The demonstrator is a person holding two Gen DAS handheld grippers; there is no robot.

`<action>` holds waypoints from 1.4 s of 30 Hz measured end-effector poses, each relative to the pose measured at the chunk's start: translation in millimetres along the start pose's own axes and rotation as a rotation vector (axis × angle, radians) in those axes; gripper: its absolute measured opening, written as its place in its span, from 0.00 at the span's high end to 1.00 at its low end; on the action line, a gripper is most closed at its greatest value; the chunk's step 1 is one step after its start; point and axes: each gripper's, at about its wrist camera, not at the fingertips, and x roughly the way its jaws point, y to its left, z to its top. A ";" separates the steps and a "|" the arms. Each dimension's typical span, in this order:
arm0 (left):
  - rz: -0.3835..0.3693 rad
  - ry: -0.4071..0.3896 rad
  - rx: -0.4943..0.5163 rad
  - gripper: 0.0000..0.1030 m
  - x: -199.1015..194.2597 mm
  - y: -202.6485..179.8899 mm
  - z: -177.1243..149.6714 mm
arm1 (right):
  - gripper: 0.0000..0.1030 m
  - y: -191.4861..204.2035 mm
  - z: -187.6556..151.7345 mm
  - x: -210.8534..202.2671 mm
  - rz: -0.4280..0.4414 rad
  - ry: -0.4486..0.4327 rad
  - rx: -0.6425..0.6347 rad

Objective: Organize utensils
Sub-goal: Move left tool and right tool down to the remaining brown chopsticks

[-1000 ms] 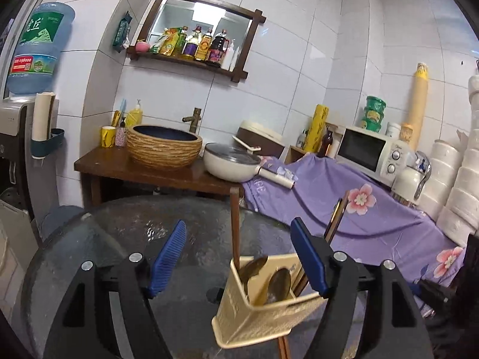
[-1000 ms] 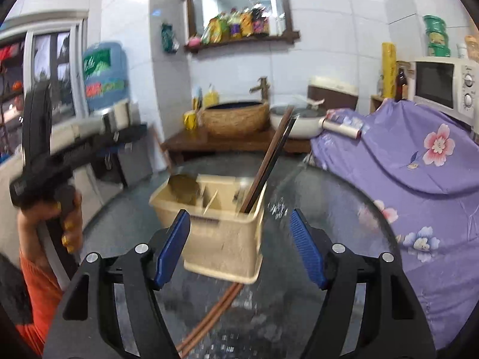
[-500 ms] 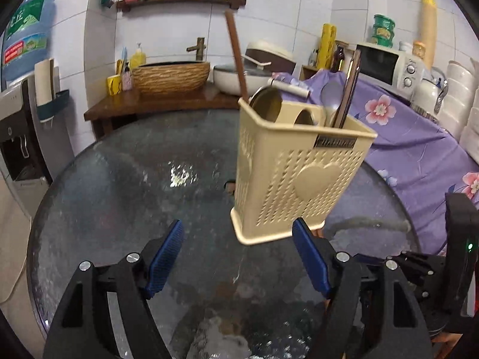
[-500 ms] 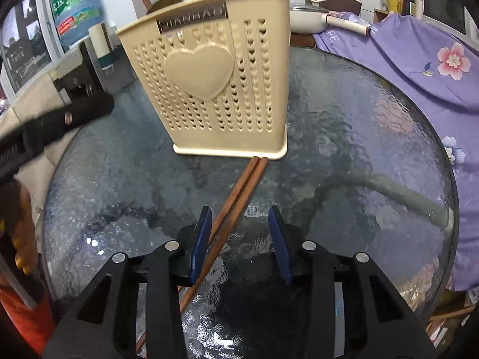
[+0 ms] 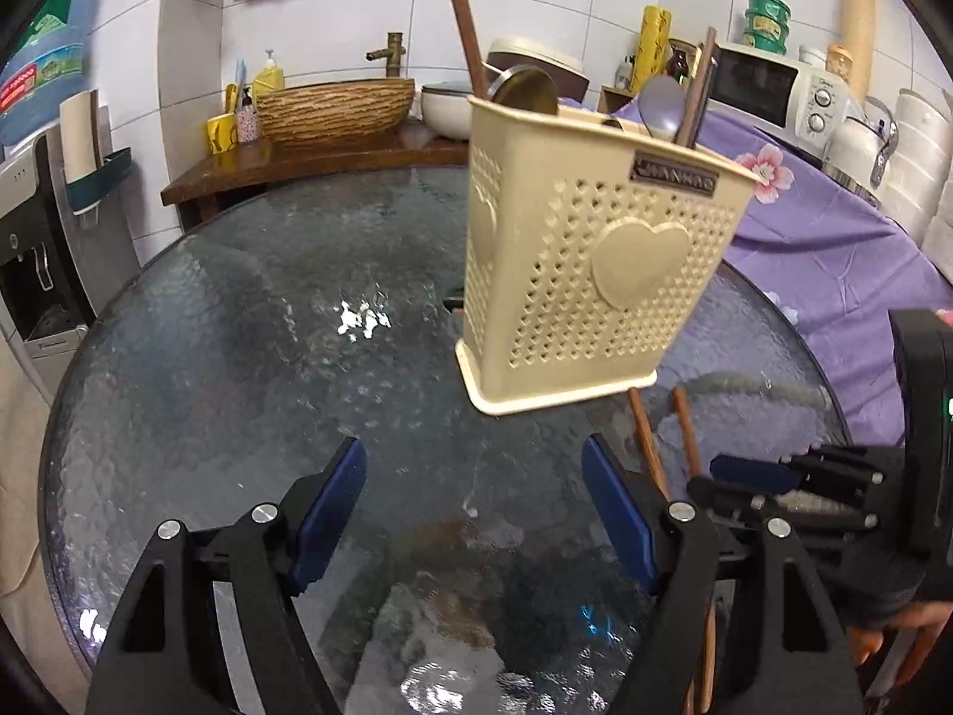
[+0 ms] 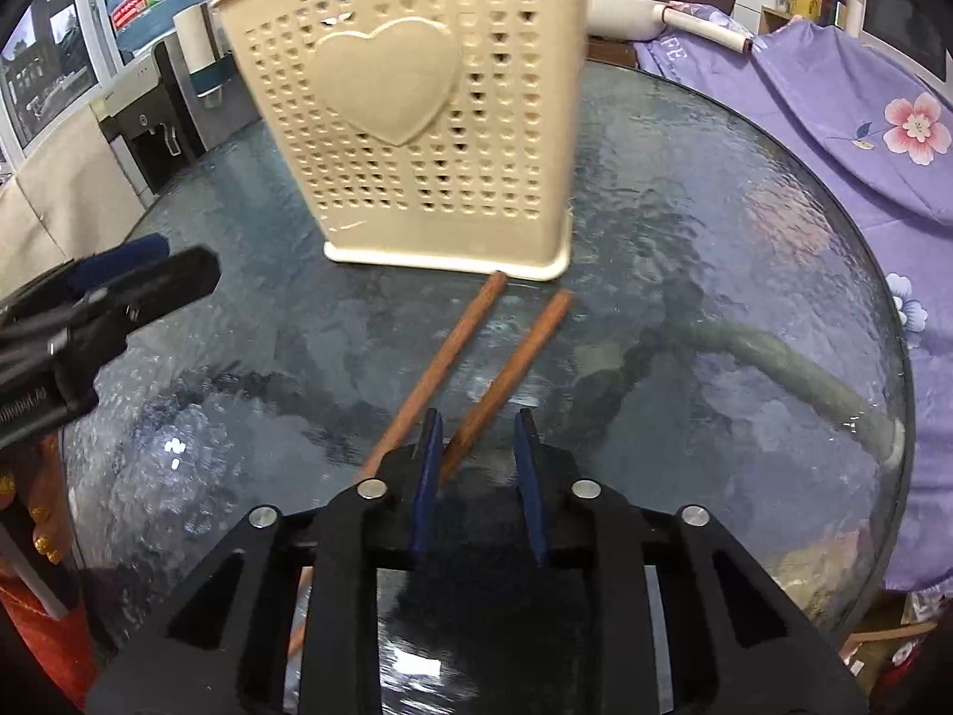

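Note:
A cream perforated utensil holder (image 5: 589,262) with a heart on its front stands on the round glass table (image 5: 238,357); spoons and brown chopsticks stick out of its top. It also shows in the right wrist view (image 6: 417,119). Two brown chopsticks (image 6: 452,351) lie on the glass in front of it. My right gripper (image 6: 479,465) is low over them, narrowly open, with the right chopstick (image 6: 512,369) between its blue pads but apart from them. It appears in the left view (image 5: 774,476). My left gripper (image 5: 473,506) is wide open and empty, left of the chopsticks.
A purple flowered cloth (image 5: 834,250) covers the counter to the right, with a microwave (image 5: 768,89) on it. A wooden bench with a woven basin (image 5: 333,107) and a pan stands behind the table. A water dispenser (image 5: 36,208) is at the left.
Both grippers came down and closer to the table. My right gripper narrowed further around one chopstick; the two chopsticks now lie spread apart. The left gripper stayed wide open.

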 end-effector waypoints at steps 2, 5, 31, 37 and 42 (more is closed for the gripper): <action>-0.017 0.014 -0.004 0.29 3.0 -3.1 -3.1 | 0.78 -8.9 1.0 0.5 0.016 0.011 0.029; -0.026 0.025 0.000 0.29 5.8 -8.9 -6.0 | 0.78 -18.9 5.8 2.1 0.049 0.024 0.081; -0.145 0.177 0.129 0.53 54.3 -80.6 -1.6 | 0.90 -68.2 51.8 27.7 0.017 0.071 0.058; -0.090 0.194 0.156 0.68 69.8 -94.0 3.9 | 0.90 -73.9 55.8 33.9 0.010 0.065 0.079; -0.061 0.197 0.173 0.77 76.2 -100.3 10.8 | 0.90 -78.3 59.4 34.8 0.004 0.060 0.098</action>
